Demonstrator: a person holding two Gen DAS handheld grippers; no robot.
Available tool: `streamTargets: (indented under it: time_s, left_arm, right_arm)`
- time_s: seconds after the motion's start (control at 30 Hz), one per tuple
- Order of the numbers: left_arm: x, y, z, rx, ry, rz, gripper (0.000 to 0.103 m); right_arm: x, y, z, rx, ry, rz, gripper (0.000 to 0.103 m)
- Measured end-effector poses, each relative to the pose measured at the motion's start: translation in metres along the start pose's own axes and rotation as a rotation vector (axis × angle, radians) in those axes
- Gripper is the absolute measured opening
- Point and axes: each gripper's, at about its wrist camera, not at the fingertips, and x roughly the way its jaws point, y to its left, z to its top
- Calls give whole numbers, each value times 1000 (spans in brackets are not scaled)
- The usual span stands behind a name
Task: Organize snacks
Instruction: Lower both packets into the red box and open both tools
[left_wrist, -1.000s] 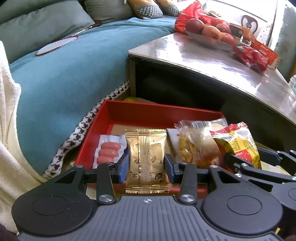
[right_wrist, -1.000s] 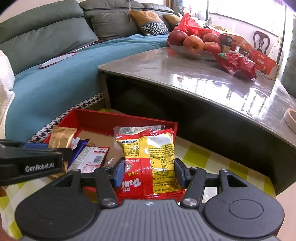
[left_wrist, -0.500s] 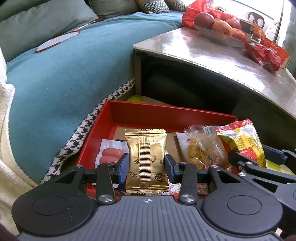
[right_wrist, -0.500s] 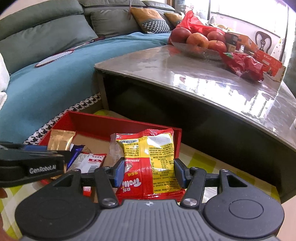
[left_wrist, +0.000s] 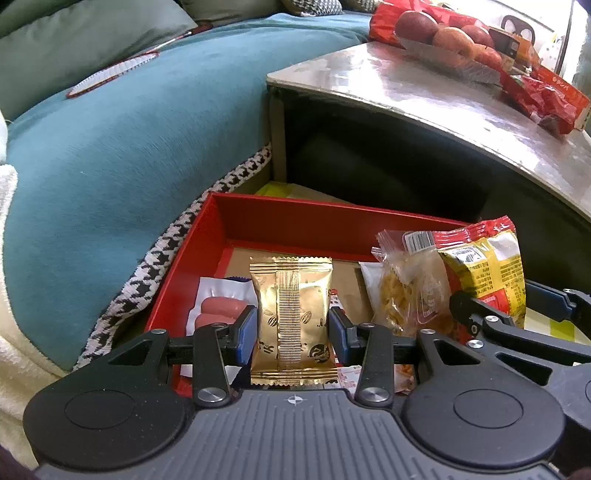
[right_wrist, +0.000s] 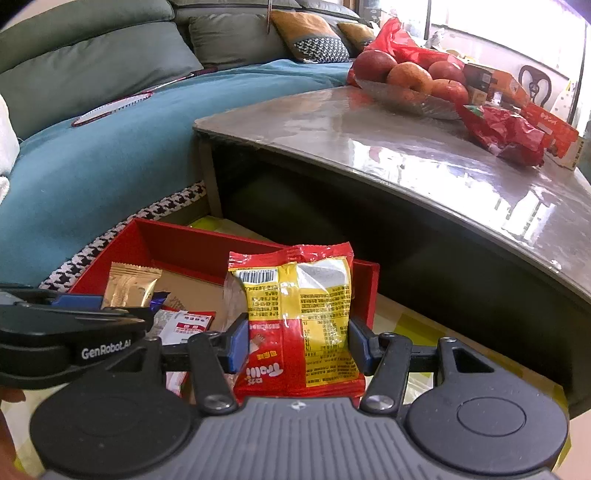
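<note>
My left gripper (left_wrist: 291, 332) is shut on a gold snack packet (left_wrist: 291, 317), held upright over the near part of a red box (left_wrist: 295, 210). My right gripper (right_wrist: 295, 338) is shut on a red and yellow snack bag (right_wrist: 299, 317) above the box's right end (right_wrist: 365, 284). Inside the box lie a sausage pack (left_wrist: 218, 306), a clear bag of yellow snacks (left_wrist: 402, 291) and a red and white packet (right_wrist: 184, 325). The gold packet (right_wrist: 129, 284) and the left gripper's body (right_wrist: 70, 332) show at the left of the right wrist view.
The box sits on a yellow-checked cloth (right_wrist: 410, 321) on the floor, between a teal sofa (left_wrist: 110, 140) and a low table (right_wrist: 406, 147). On the table stand a bowl of apples (right_wrist: 410, 88), red bags (right_wrist: 506, 133) and boxes. A racket (right_wrist: 110, 107) lies on the sofa.
Both grippers have moved forward and a little down toward the red box, each still holding its packet. The box and table look closer and larger.
</note>
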Motion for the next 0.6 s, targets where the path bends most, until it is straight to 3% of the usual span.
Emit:
streamTargets:
  time_s: [0.6]
  left_arm:
    - [21,3,-1,6,53,30,54]
  right_arm:
    - [19,9,-7,-62,61,9,64]
